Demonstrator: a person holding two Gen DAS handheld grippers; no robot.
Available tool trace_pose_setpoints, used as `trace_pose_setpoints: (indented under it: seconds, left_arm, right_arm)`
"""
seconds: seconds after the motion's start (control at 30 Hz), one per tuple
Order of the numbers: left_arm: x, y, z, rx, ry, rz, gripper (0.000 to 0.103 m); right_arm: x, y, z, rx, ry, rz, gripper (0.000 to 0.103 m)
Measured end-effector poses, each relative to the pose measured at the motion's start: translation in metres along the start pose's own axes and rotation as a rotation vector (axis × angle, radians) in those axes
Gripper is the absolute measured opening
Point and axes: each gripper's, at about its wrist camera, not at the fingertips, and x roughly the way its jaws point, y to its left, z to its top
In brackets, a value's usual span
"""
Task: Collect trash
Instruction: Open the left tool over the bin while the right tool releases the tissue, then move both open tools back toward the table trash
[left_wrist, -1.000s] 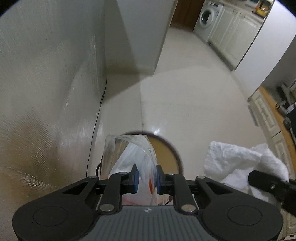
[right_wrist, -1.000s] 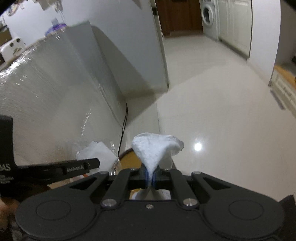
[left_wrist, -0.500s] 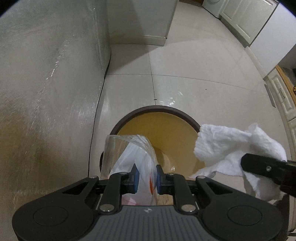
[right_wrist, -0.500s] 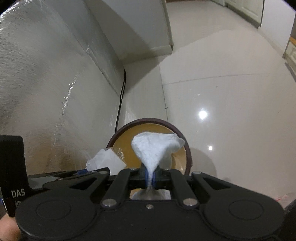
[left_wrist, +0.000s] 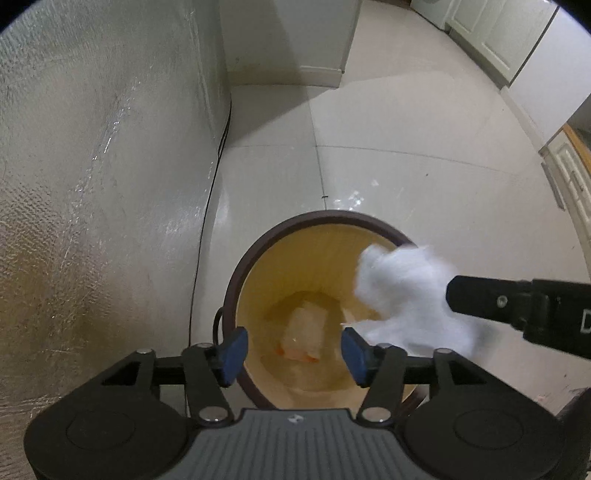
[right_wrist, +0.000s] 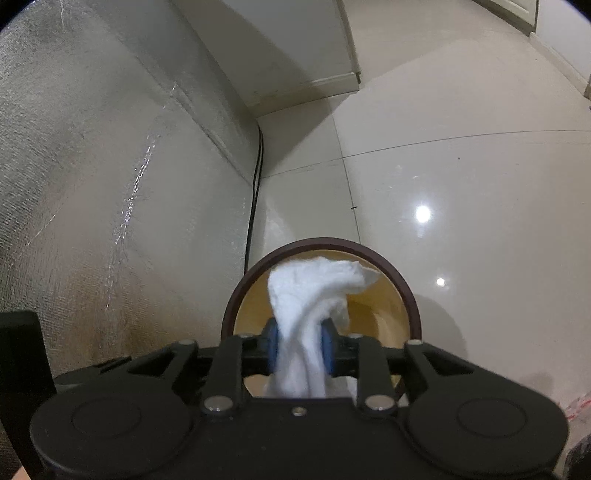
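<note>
Above the brown-rimmed bin (left_wrist: 236, 295), the left gripper (left_wrist: 293, 350) gapes wide and empty over a plastic wrapper (left_wrist: 304, 334) lying on the bin's bottom, while the right gripper (right_wrist: 301, 347) pinches a white tissue (right_wrist: 310, 291) over the bin's mouth.

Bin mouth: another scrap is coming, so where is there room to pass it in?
The far-left half of the bin mouth is free, between its dark rim and the wrapper on the bottom. The right side is crowded: the right hand-held gripper holds the white tissue there. The left hand-held gripper hangs open at the near edge.
</note>
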Motion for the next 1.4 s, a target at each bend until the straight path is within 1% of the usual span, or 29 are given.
trace_pose_setpoints:
  seconds: [0.17,0.3,0.37,0.43,0.6,0.67,0.73,0.8,0.87,0.93,1.03,1.1,1.17,1.23,1.4]
  left_arm:
    - [0.0,0.003,-0.005,-0.004,0.018,0.005,0.065]
    - [-0.003,0.006,-0.011,-0.006,0.039,0.014,0.067]
    - [-0.003,0.006,-0.011,-0.01,0.048,0.018,0.067]
    - [-0.005,0.008,-0.012,-0.015,0.053,0.024,0.068]
    - [-0.015,0.012,-0.017,-0.025,0.064,0.041,0.07]
    - [-0.019,0.014,-0.016,-0.027,0.064,0.048,0.075]
    - [-0.025,0.015,-0.018,-0.027,0.063,0.054,0.079]
    - [-0.029,0.017,-0.019,-0.032,0.065,0.055,0.082]
    - [-0.034,0.017,-0.02,-0.037,0.065,0.059,0.09]
    - [-0.038,0.017,-0.022,-0.026,0.064,0.074,0.091]
    - [-0.044,0.019,-0.026,-0.027,0.071,0.095,0.101]
    - [-0.047,0.019,-0.028,-0.029,0.074,0.104,0.103]
    - [-0.052,0.02,-0.031,-0.029,0.074,0.107,0.103]
    - [-0.059,0.023,-0.033,-0.033,0.07,0.099,0.103]
    - [-0.076,0.025,-0.039,-0.039,0.045,0.089,0.103]
  right_arm:
    - [0.0,-0.005,-0.003,-0.009,0.002,-0.015,0.028]
    - [-0.002,-0.009,-0.005,-0.011,0.01,-0.031,0.029]
    - [-0.004,-0.012,-0.007,-0.017,0.012,-0.031,0.035]
    - [-0.005,-0.014,-0.01,-0.023,0.017,-0.034,0.043]
    - [-0.011,-0.021,-0.016,-0.028,0.015,-0.051,0.047]
    - [-0.015,-0.025,-0.019,-0.029,0.012,-0.059,0.049]
    - [-0.016,-0.027,-0.022,-0.034,0.01,-0.072,0.057]
    - [-0.018,-0.029,-0.024,-0.043,0.004,-0.079,0.061]
    - [-0.021,-0.031,-0.027,-0.043,-0.002,-0.086,0.065]
    - [-0.025,-0.033,-0.031,-0.038,-0.009,-0.095,0.072]
    - [-0.03,-0.035,-0.034,-0.042,-0.016,-0.122,0.082]
    - [-0.035,-0.035,-0.038,-0.051,-0.025,-0.129,0.086]
    - [-0.039,-0.034,-0.039,-0.058,-0.029,-0.141,0.092]
    - [-0.044,-0.034,-0.043,-0.066,-0.04,-0.155,0.103]
    - [-0.054,-0.028,-0.051,-0.107,-0.054,-0.177,0.103]
